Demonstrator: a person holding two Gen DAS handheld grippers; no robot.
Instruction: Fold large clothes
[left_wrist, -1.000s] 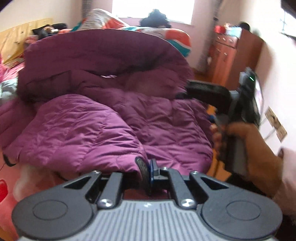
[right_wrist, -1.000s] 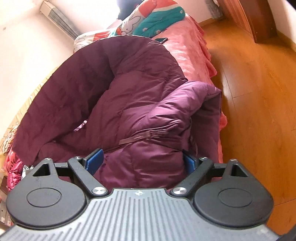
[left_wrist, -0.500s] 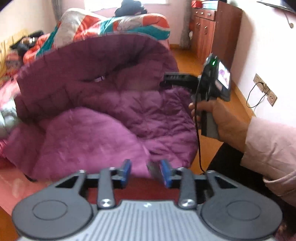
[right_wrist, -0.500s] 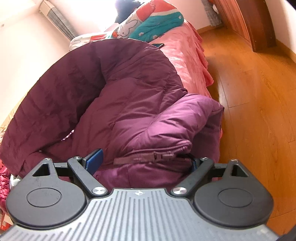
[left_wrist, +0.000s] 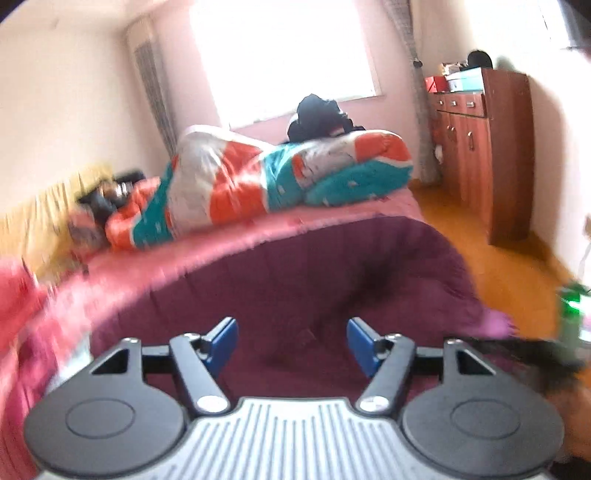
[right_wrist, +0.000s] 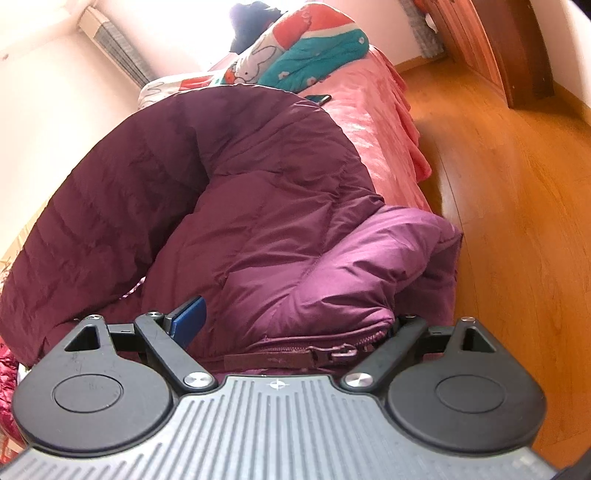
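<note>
Left tongs (left_wrist: 291, 341) parted, empty

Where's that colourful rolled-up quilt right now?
The colourful quilt lies at the far end of the pink bed, below the bright window, beyond the purple coat. In the right wrist view it shows at the top centre.

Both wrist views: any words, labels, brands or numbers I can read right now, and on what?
None readable.
Quilt: rabbit cartoon print, no lettering.
Boxes on the cabinet: any print too blurred.
Purple coat: zipper pull shows no legible mark.
Right hand-held gripper: small cross mark only, no text.
</note>
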